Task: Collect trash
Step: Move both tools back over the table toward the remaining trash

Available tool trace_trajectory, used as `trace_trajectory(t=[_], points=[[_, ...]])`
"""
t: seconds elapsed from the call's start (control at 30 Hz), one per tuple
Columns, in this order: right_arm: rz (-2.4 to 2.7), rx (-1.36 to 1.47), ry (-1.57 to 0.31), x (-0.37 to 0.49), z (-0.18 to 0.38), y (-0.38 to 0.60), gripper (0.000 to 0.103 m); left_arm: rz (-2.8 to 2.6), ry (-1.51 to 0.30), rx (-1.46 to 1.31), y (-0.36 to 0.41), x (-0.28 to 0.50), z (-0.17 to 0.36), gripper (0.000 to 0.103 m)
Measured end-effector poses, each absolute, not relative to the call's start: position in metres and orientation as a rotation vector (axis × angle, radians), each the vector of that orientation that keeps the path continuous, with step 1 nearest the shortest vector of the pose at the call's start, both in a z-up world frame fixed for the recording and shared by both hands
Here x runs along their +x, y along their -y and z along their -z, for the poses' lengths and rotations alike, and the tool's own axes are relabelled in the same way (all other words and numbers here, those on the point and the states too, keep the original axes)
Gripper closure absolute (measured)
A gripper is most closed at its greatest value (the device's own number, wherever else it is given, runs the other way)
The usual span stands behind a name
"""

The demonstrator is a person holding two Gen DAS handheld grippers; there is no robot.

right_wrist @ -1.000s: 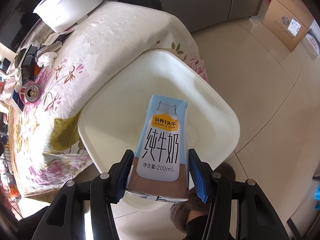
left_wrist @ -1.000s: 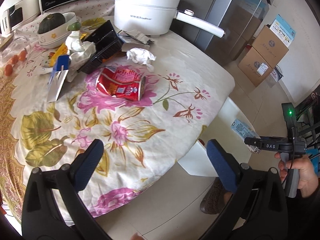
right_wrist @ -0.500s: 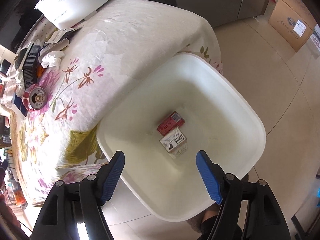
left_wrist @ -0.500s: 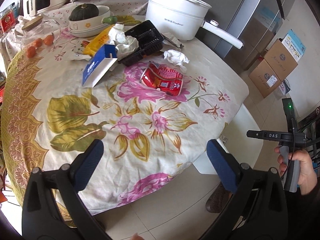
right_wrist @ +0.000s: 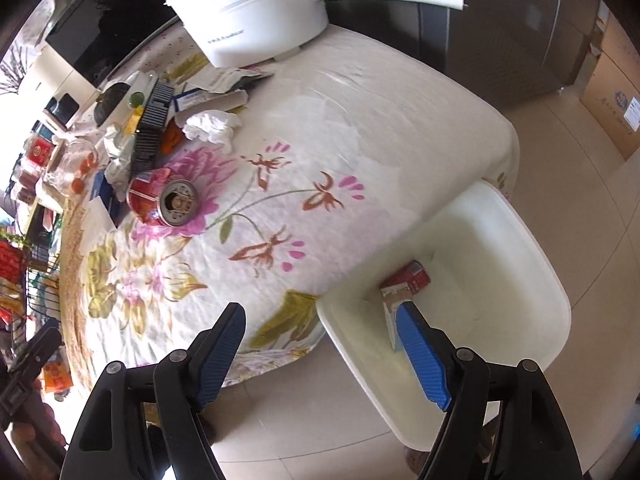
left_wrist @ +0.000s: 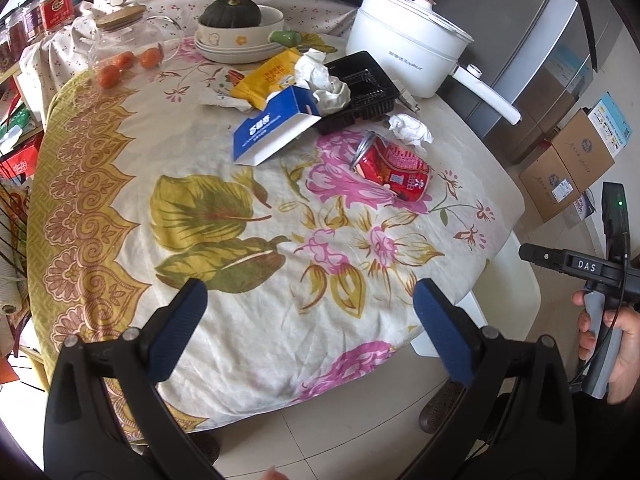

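- Trash is split between two places: some lies in the white bin (right_wrist: 532, 280) on the floor beside the counter (left_wrist: 200, 208), most is on the counter.
- In the bin I see a red carton (right_wrist: 412, 278) and a second carton (right_wrist: 394, 312) next to it, partly hidden by my right tongs' finger.
- On the counter lie a crushed red can (left_wrist: 394, 168), a crumpled tissue (left_wrist: 410, 130) just beyond it, a blue box (left_wrist: 276, 130), a black tray (left_wrist: 362, 92), a yellow packet (left_wrist: 268, 78) and a tissue wad (left_wrist: 324, 80) at the tray's edge.
- The pot (left_wrist: 404, 54), the bowl with a squash (left_wrist: 238, 30) and the jar (left_wrist: 128, 40) look like things to keep, as I judge.
- My left tongs (left_wrist: 308, 320) hang spread wide over the near counter edge, holding nothing.
- My right tongs (right_wrist: 322, 354) are also apart and bare, between the counter edge and the bin.
- I judge the job to be early: two pieces binned, roughly six to go, and the can is nearest for the next grab.
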State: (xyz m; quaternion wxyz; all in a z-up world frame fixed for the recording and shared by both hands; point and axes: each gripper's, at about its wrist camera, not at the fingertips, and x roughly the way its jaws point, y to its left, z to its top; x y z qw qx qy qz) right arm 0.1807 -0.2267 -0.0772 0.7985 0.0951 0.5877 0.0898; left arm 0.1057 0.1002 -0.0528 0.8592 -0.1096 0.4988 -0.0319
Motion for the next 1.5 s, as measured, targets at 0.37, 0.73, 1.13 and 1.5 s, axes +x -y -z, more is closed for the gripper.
trace_trajectory(t=[0.37, 0.73, 1.13, 1.5], points=[[-0.251, 0.182, -1.184, 0.199, 0.054, 0.165, 0.019, -0.037, -1.058, -0.215, -0.131, 0.128, 0.068, 0.001], [-0.252, 0.076, -1.143, 0.212, 0.052, 0.134, 0.019, -0.076, -1.065, -0.214, -0.155, 0.157, 0.085, 0.001], [-0.221, 0.136, -1.162, 0.227, 0.057, 0.146, 0.019, 0.004, -1.026, -0.188, -0.138, 0.205, 0.087, 0.001], [-0.158, 0.129, -1.188, 0.236, 0.069, 0.163, 0.019, -0.032, -0.975, 0.062, -0.116, 0.247, 0.117, 0.007]])
